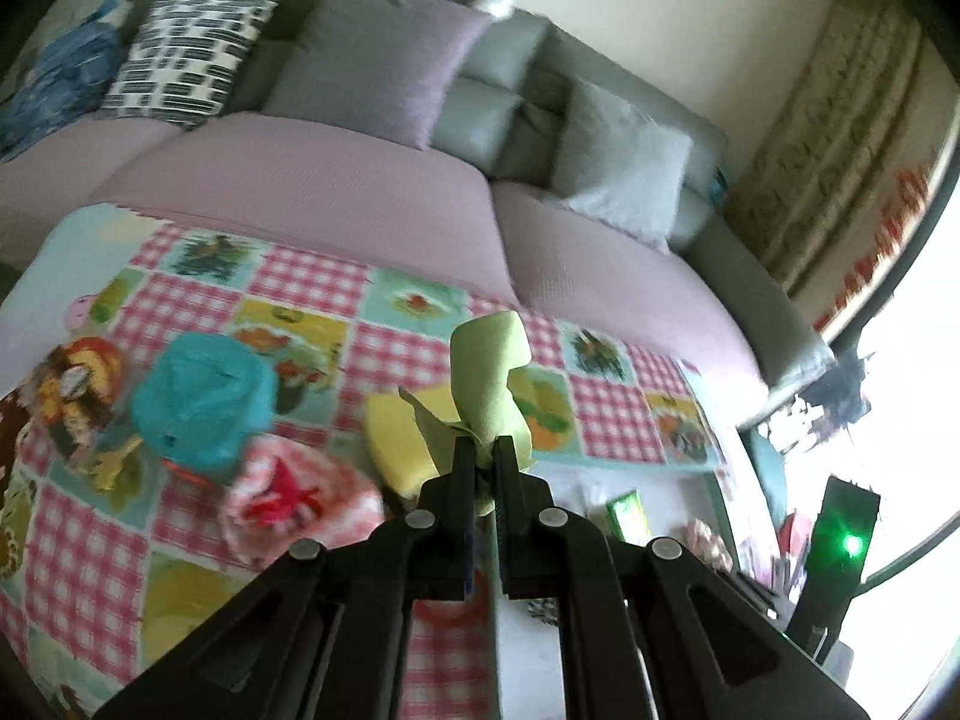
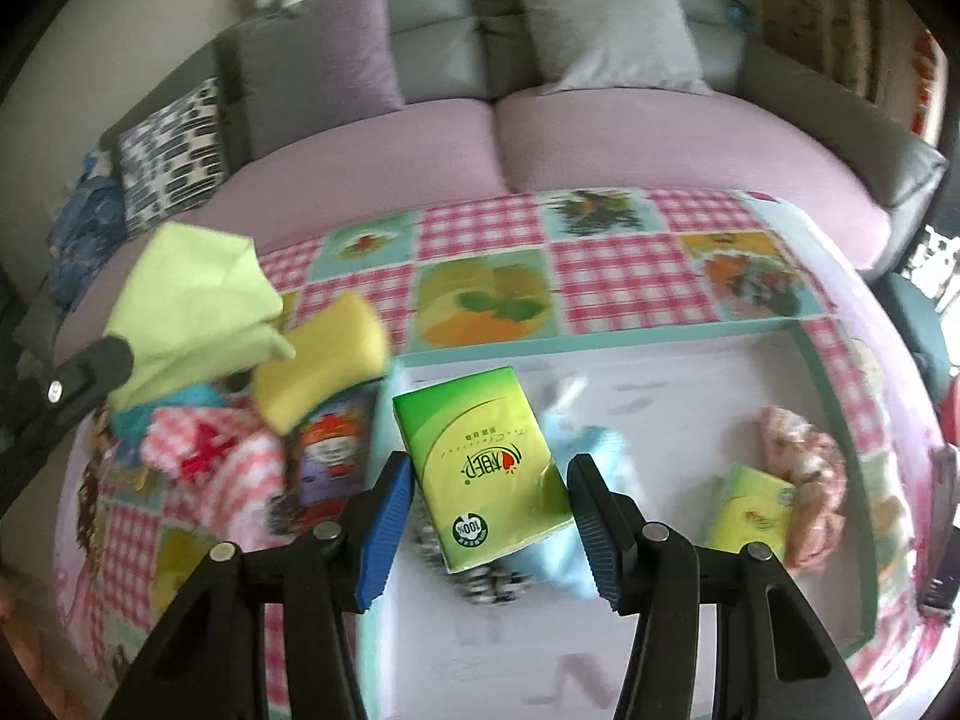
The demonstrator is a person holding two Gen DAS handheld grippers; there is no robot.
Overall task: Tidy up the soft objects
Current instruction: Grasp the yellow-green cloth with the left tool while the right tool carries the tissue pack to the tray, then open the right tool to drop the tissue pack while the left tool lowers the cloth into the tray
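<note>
Green cloth (image 1: pixel 489 384) hangs pinched in our clenched left gripper (image 1: pixel 480 456), lifted over the mat's (image 1: pixel 312 276) left side; we keep our grip firm while our right gripper (image 2: pixel 489 483) stands released around the tissue pack (image 2: pixel 480 468).

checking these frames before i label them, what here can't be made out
- Left wrist view: the light green cloth in the left gripper hides part of the yellow sponge.
- Left wrist view: the teal fluffy bundle is too blurred to identify.
- Right wrist view: whether the right gripper touches the green tissue pack is unclear.
- Right wrist view: that pack covers the light blue cloth.
</note>
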